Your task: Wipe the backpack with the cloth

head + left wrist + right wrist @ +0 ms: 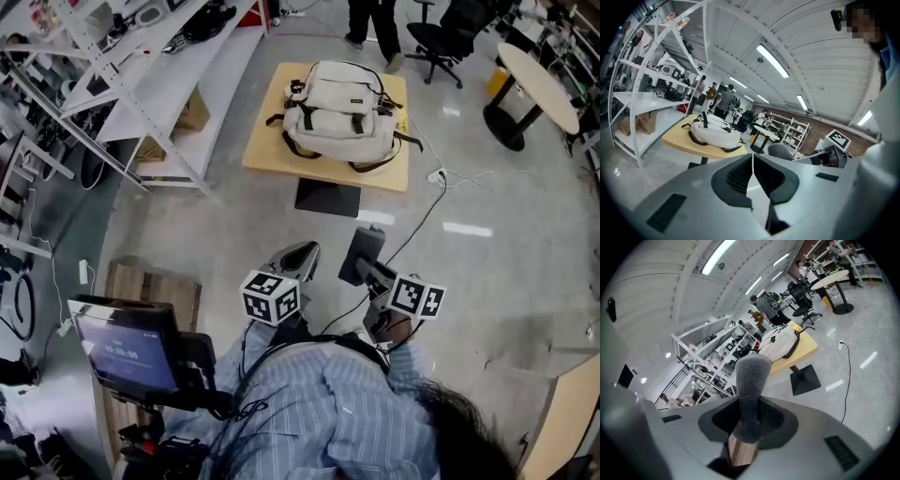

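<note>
A cream backpack [339, 112] with dark straps lies on a small yellow table [272, 155] a few steps ahead of me; it also shows as the backpack [715, 131] in the left gripper view and the backpack [780, 345] in the right gripper view. Both grippers hang low in front of my body, far from it. My left gripper [295, 258] is shut with nothing in it, its jaws meeting edge to edge [752, 171]. My right gripper [370, 267] is shut on a grey cloth [752, 394] wrapped over a wooden block, which sticks up between the jaws.
A white shelving rack [159, 94] runs along the left. An office chair [441, 37], a round table [534, 84] and a standing person [375, 23] are beyond the backpack. A cable [422, 216] trails across the floor. A screen on a stand [127, 352] is at my left.
</note>
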`<action>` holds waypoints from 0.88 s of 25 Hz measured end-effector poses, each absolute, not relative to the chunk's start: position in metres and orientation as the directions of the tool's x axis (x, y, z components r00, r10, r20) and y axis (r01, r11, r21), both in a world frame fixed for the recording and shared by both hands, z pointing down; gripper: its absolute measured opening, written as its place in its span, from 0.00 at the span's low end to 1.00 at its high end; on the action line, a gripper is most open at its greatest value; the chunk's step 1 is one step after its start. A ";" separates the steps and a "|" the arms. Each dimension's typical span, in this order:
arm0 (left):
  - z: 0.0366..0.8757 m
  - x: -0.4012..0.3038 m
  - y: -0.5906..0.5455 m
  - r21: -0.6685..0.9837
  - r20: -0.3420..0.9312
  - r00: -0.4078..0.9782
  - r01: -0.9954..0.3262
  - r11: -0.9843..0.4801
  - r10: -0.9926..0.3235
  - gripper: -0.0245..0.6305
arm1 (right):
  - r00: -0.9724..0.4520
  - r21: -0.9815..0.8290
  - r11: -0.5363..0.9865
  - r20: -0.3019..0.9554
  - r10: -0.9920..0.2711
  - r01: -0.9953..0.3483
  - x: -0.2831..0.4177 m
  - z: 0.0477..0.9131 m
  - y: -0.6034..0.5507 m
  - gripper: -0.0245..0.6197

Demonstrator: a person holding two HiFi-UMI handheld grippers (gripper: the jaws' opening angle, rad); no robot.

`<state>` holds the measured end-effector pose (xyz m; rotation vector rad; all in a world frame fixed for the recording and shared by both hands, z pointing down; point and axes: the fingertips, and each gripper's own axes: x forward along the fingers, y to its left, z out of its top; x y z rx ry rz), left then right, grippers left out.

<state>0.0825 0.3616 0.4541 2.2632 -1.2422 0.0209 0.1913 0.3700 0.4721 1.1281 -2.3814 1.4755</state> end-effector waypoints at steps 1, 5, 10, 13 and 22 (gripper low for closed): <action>0.454 0.081 0.361 0.460 0.266 0.572 -0.783 -0.419 -0.776 0.06 | -0.717 -0.726 0.245 0.457 -0.527 -0.643 0.190 0.472 0.370 0.20; 0.452 0.074 0.361 0.452 0.262 0.567 -0.787 -0.420 -0.780 0.06 | -0.713 -0.723 0.242 0.462 -0.528 -0.647 0.184 0.471 0.369 0.20; 0.456 0.055 0.354 0.449 0.263 0.553 -0.795 -0.407 -0.790 0.06 | -0.706 -0.709 0.248 0.475 -0.525 -0.661 0.169 0.475 0.359 0.20; 0.457 0.036 0.349 0.432 0.270 0.547 -0.804 -0.408 -0.792 0.06 | -0.699 -0.700 0.243 0.489 -0.522 -0.672 0.151 0.478 0.353 0.20; 0.467 -0.021 0.340 0.439 0.280 0.575 -0.789 -0.430 -0.769 0.06 | -0.664 -0.681 0.215 0.511 -0.545 -0.700 0.106 0.480 0.336 0.20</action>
